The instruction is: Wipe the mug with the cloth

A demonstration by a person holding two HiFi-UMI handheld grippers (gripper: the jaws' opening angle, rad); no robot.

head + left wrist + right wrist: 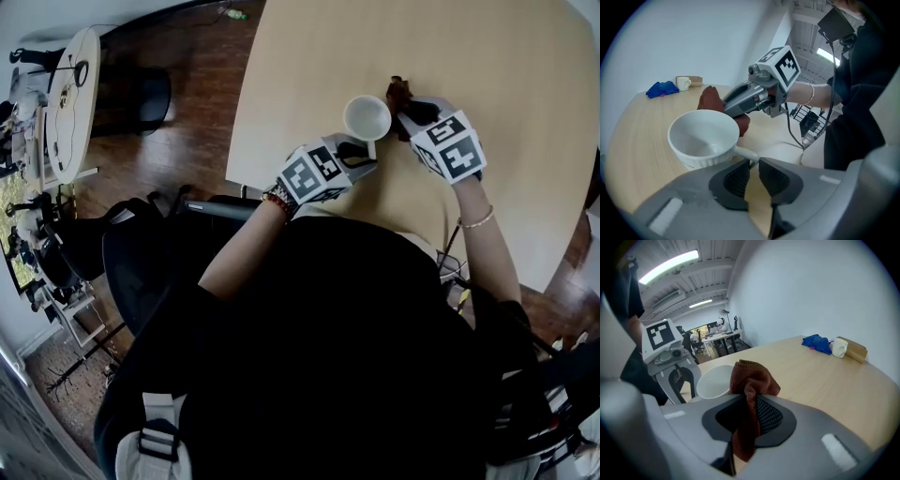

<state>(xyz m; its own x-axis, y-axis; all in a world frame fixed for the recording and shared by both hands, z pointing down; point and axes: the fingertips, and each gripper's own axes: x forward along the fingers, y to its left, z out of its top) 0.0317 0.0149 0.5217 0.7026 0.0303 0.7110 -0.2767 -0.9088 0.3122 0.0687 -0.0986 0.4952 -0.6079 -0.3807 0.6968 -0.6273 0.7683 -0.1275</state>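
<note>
The mug (703, 138) is sitting upright on the table (487, 56), mouth up & empty, right in front of my left gripper (753, 161). Its handle (744, 153) is pointing back at me, running in btwn the tips. The L jaws are standing nearly together and, as far as I'm reading it, nipping that handle at the very tip. I'm taking it there so the mug isn't spinning or sliding when the wipe pushes on it, and so the bowl & rim are left bare for the cloth.

The cloth (752, 378) is clamped in my right gripper (405, 114), jaws pressed tight on it. A rust-brown wad is bunching out past the tips & a tail is hanging below them. I'm wanting that wad as the wiping face, so it's leading, not the hard pads. From the R jaws the mug is just ahead & to the left. The cloth is touching its wall or all but touching; can't tell which.

Room: both grippers are crowding the mug from roughly opposite sides, so the tight spot is btwn my own tips near the handle. Past the R jaws the tabletop is running open. A blue bundle (816, 343), small cup (839, 348) & brown box (855, 351) are sitting well ahead, to the right, well apart from the work. The table's near edge is lying close behind the L jaws, so I'm judging strokes away from me safer than any drag back.
</note>
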